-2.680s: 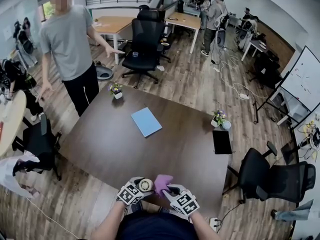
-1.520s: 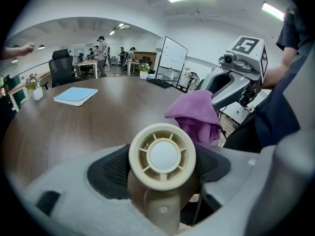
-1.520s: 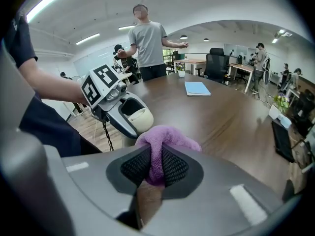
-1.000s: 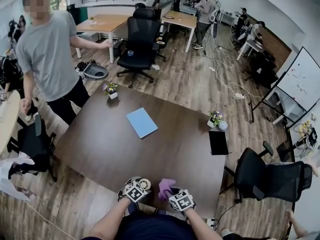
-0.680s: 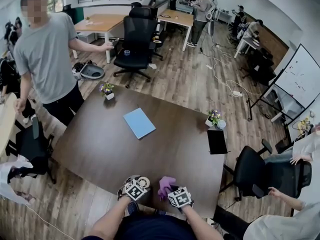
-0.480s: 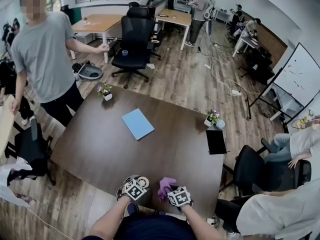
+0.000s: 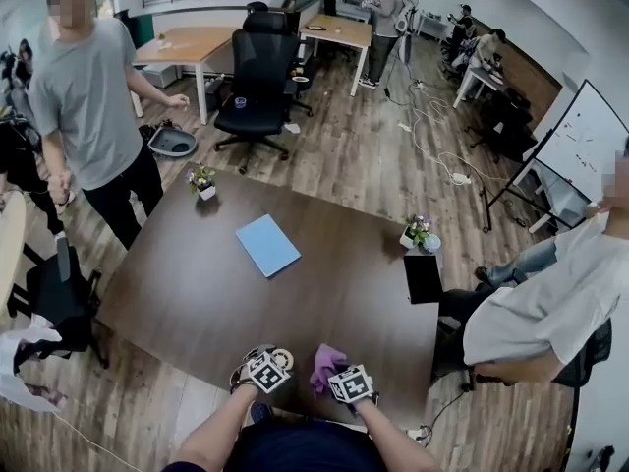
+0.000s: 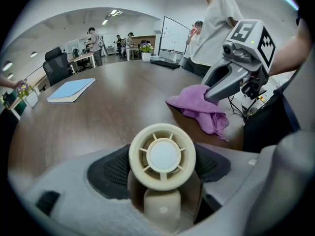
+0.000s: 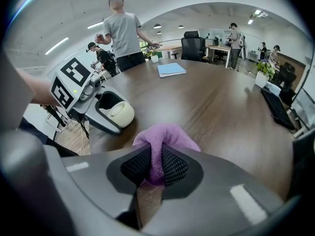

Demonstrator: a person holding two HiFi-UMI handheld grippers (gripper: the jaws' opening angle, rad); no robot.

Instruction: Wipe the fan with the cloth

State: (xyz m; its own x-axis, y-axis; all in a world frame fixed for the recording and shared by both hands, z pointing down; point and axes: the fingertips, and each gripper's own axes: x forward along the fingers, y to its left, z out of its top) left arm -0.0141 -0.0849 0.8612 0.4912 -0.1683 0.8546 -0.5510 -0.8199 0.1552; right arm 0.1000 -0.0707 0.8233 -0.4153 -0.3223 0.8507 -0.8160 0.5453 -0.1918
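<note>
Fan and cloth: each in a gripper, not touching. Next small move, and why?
Probably swing the right gripper toward the left gripper until the purple cloth meets the round grille of the fan. The fan sits clamped in the left gripper, the cloth is pinched in the right jaws, and bare table shows between them, so no wiping contact yet.

Lighting is bright and even, coming from ceiling strip lights [image 9: 56,45]. Shadows are faint and soft. Glare is limited to a pale sheen on the dark table [image 7: 197,293], seen in both gripper views. Strong fisheye bending distorts every edge, and the corners of both gripper views are black and rounded. The fan [image 8: 162,156] and cloth [image 9: 165,139] are sharp at close range. The foreground below them is soft, and the distant room is slightly hazy.
</note>
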